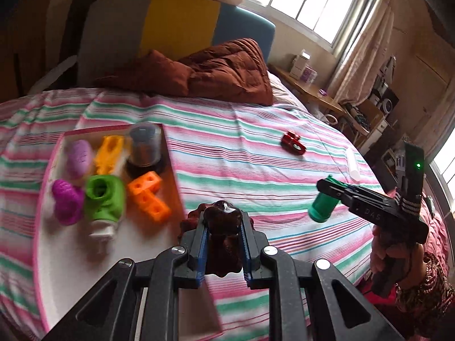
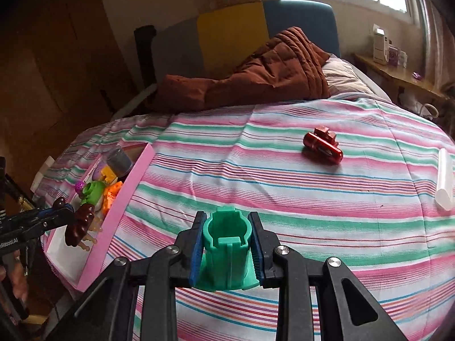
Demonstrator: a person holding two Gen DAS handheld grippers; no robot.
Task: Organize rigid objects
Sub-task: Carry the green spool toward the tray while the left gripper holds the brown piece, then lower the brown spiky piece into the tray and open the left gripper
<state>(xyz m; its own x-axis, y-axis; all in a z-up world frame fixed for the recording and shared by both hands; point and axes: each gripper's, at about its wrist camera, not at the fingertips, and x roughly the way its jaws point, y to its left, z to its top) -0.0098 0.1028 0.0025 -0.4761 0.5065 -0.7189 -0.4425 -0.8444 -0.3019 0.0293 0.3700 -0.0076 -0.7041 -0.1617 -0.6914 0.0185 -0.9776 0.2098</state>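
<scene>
A cotton bedsheet point(image 2: 284, 187) striped pink, mint green and white carries a glossy red metal part point(image 2: 322, 145). The shallow cardboard box point(image 2: 113, 221) is pink-walled, holding orange linked plastic cubes point(image 1: 148, 196) and a lime-green plastic cylinder point(image 1: 103, 196)

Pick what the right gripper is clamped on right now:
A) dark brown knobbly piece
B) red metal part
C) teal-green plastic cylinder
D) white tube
C: in the right wrist view the right gripper has its blue pads pressed on both sides of the teal-green plastic cylinder; the red metal part and the white tube lie loose on the striped bedsheet.
</scene>
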